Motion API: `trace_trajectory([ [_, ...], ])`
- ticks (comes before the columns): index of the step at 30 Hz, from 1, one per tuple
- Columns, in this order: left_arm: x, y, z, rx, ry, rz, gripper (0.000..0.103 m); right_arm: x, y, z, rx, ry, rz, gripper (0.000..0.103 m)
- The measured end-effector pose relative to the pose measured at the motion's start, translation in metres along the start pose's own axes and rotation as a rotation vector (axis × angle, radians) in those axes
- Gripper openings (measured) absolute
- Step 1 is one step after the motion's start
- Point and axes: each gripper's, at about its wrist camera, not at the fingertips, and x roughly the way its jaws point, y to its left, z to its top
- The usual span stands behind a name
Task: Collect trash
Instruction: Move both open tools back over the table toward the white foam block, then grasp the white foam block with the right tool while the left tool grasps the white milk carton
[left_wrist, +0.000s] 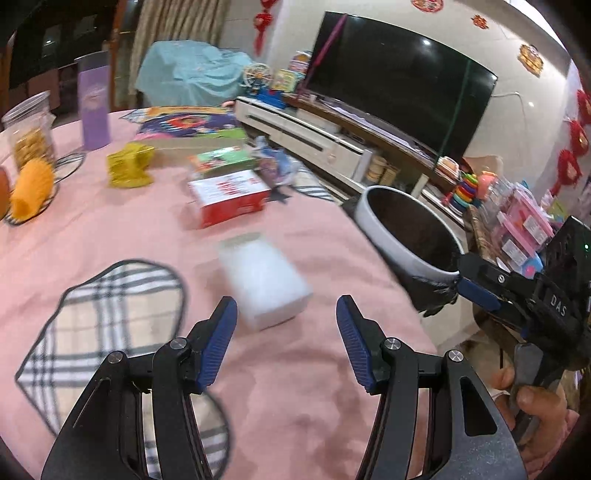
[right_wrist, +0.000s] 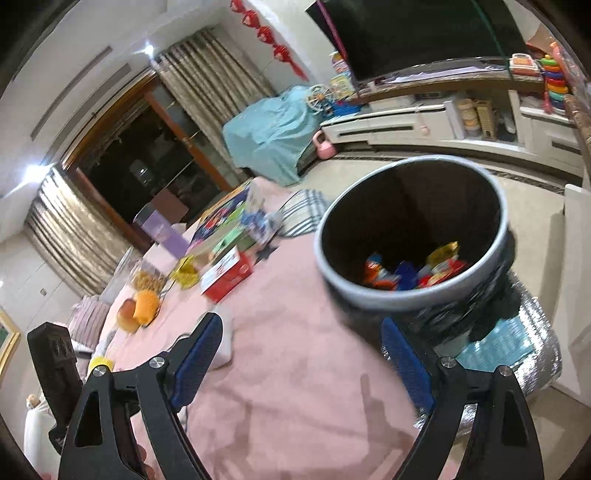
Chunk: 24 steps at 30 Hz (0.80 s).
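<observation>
Grippers are working between pickups — left gripper (left_wrist: 286, 308) is hanging spread and empty before the white box (left_wrist: 264, 282). Right gripper (right_wrist: 301, 334) is gaping empty beside the bin (right_wrist: 413, 295) — closing on that box looks next

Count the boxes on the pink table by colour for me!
White box: 1
Red box: 1
Green box: 1
Purple box: 1
Total: 4
</observation>
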Motion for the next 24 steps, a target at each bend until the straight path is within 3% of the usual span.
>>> trace_trajectory([
  [12,-0.012,0.059,-0.020,-0.077,0.018,0.090,0.057,0.030,0.044,-0.028,-0.069,0.082,0.050,0.090],
  [24,-0.006,0.108,-0.015,-0.128,0.043,0.164,0.057,0.068,0.088,-0.045,-0.202,0.153,0.083,0.090],
])
